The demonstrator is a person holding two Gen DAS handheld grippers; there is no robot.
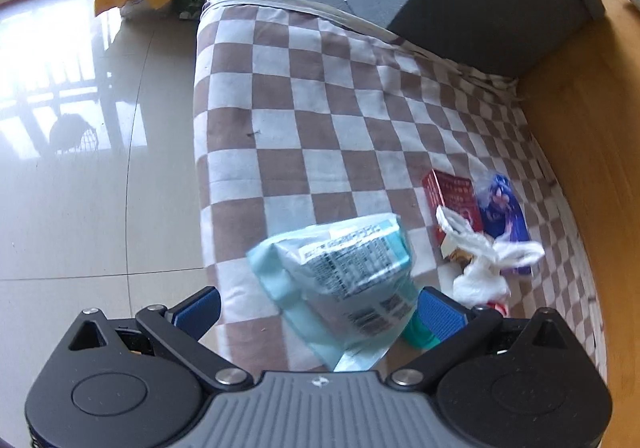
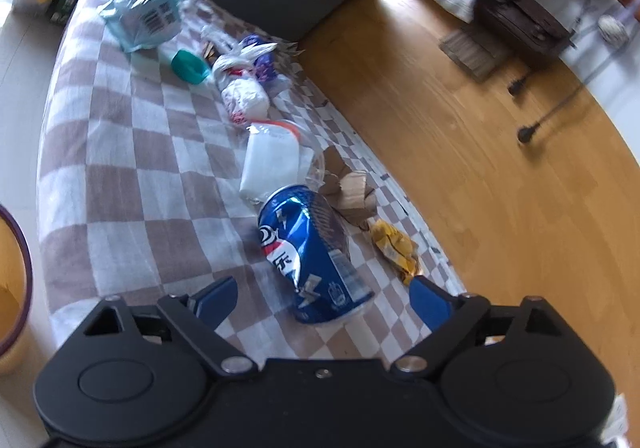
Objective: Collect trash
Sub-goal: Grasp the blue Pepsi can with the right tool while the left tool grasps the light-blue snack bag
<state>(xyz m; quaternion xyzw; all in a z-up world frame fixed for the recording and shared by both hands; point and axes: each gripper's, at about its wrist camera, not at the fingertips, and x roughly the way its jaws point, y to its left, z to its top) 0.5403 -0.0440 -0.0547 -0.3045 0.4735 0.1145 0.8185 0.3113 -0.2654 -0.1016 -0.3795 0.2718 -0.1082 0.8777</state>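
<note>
Right hand-held gripper (image 2: 322, 298) nearest, blue pads spread wide, not pressing anything; dented blue can (image 2: 312, 256) lies on its side between them on checkered cloth (image 2: 120, 151). At 12 o'clock of can: white plastic packet (image 2: 272, 163), knotted white bag (image 2: 242, 97). At 2 o'clock: crumpled yellow wrapper (image 2: 396, 250). Left hand-held gripper (image 1: 320, 308) open, light-blue glossy pouch (image 1: 344, 272) between pads, contact unclear.

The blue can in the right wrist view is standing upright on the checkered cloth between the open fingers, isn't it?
Not upright: the right wrist view shows the dented blue can lying on its side on the checkered cloth, between the right gripper's open fingers.
</note>
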